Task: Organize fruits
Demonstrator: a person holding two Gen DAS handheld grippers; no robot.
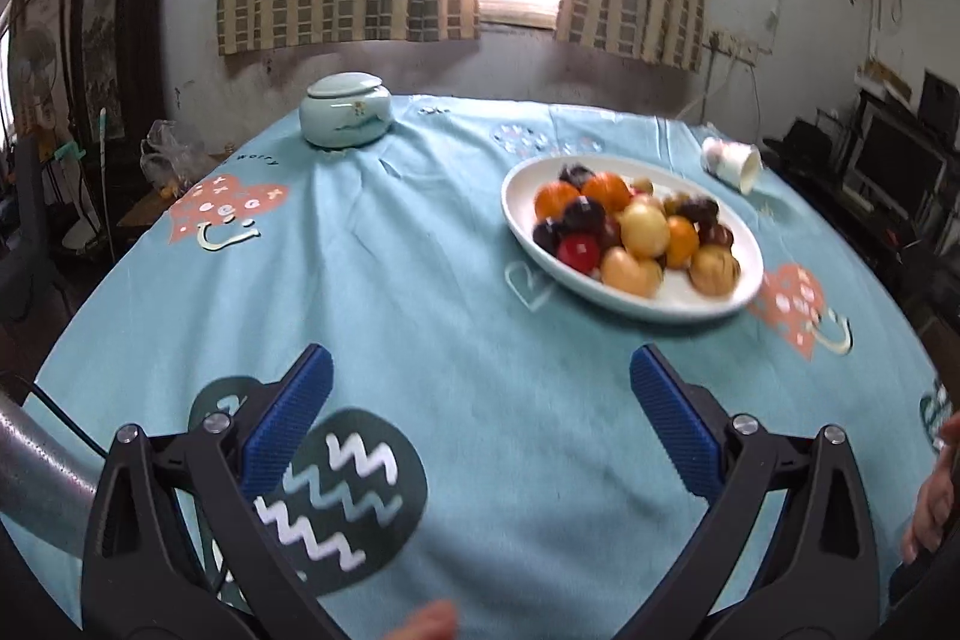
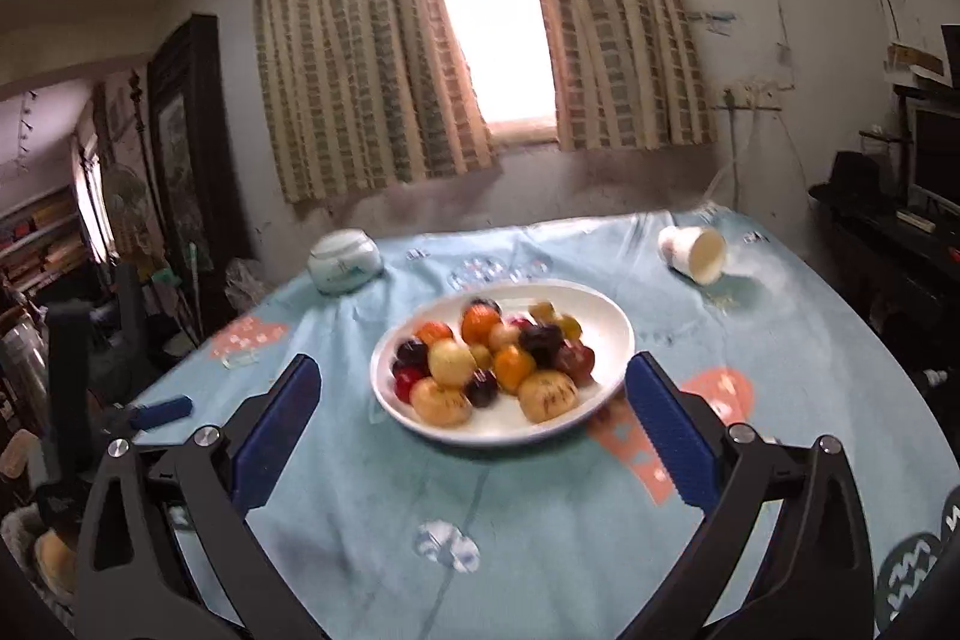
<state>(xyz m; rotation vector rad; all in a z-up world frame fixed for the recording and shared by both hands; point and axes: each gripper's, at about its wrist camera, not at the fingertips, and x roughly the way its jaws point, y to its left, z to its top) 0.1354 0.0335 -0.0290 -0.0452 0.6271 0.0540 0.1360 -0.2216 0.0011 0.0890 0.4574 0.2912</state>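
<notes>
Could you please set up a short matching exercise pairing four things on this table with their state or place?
Things:
1. white cup
2. lidded jar
3. white plate
4. left gripper

States or places:
A. jaws wide apart, holding nothing
B. lying on its side near the far right edge
C. heaped with mixed fruit
D. upright with its lid on, far left of the tablecloth

Pairs: 1-B, 2-D, 3-C, 4-A

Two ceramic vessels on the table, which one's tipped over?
The white cup at the far right lies on its side, mouth facing the camera. The pale green lidded jar at the far left stands upright.
</notes>
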